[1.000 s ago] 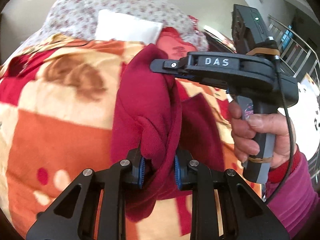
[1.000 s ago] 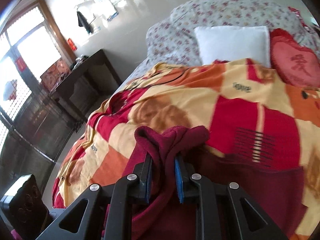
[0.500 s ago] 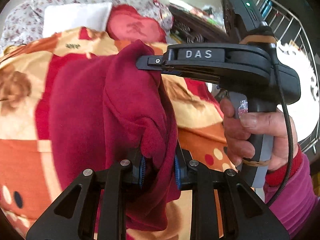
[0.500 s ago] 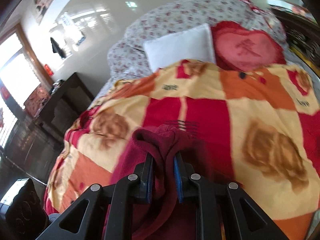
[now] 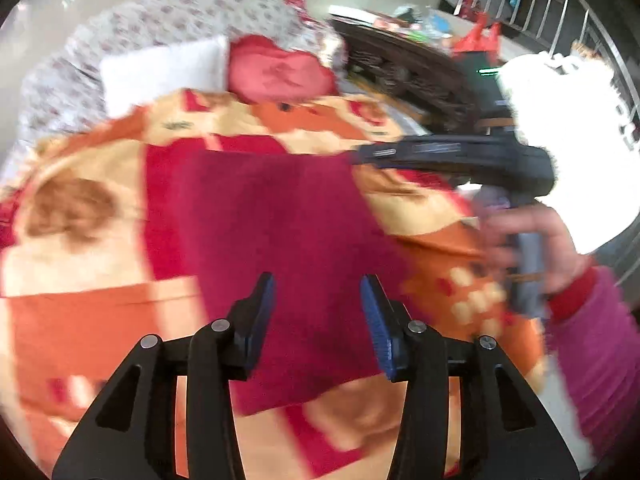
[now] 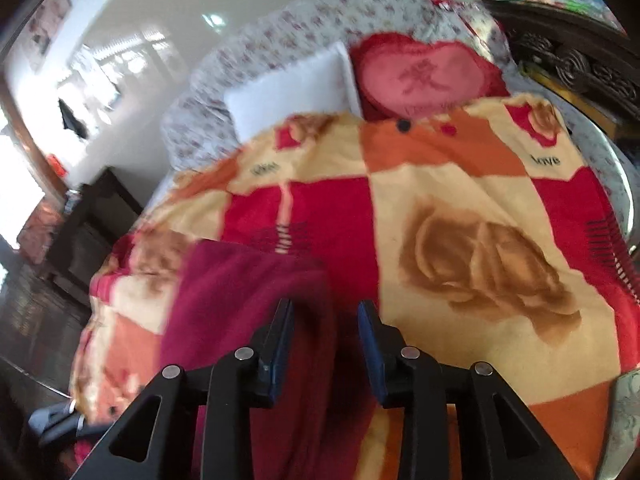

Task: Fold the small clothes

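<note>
Motion blur smears the right tool [image 5: 452, 156] and its hand [image 5: 532, 248]. The maroon cloth's [image 6: 248, 300] near edge lies hidden behind the tool arms.

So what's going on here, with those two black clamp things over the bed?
A person is folding a dark red garment on a patterned blanket, holding a gripper in each hand. The left gripper and right gripper have both just been opening, and their pads no longer press on the cloth. The garment now lies spread flat on the blanket beneath them.
</note>
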